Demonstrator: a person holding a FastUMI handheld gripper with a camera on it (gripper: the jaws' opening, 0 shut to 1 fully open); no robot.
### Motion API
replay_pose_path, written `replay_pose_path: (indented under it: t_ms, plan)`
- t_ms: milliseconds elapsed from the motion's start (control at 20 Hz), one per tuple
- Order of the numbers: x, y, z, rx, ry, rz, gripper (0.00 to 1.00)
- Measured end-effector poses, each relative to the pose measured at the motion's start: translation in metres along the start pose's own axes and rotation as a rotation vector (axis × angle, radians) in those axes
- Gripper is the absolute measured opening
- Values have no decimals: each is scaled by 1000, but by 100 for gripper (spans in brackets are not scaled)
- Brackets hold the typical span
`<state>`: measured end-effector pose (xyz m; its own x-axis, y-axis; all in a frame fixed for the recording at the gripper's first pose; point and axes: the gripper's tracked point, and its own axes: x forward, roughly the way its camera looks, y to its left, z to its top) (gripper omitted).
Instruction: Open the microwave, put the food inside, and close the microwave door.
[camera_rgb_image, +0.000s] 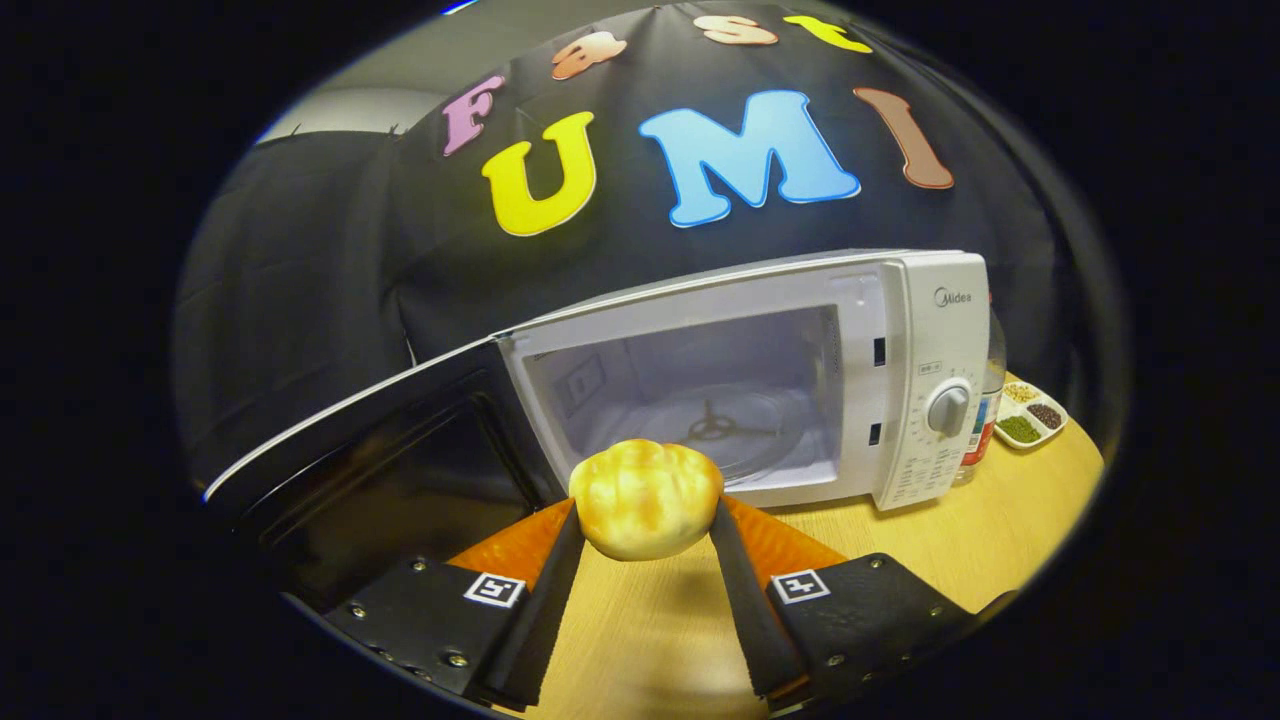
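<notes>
A golden bread bun is held between my two fingers, with the gripper shut on it and lifted above the wooden table. Just beyond the bun stands a white microwave with its cavity open. Inside, the glass turntable lies bare. The dark door is swung wide open to the left of the cavity, beside my left finger. The bun sits level with the lower lip of the cavity opening.
Right of the microwave stand a bottle and a small white dish with compartments of seeds or beans. The control dial is on the microwave's right panel. Bare wooden table stretches in front of the microwave.
</notes>
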<state>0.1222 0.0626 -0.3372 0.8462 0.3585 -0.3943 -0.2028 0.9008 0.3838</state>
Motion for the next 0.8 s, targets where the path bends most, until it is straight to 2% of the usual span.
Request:
replay_pose_path:
  t_ms: [250,400,800]
  plan:
    - [55,-6,16,113,-56,-58,74]
    - [87,-16,10,152,-54,-114,75]
    - [140,-21,3,315,-81,-141,74]
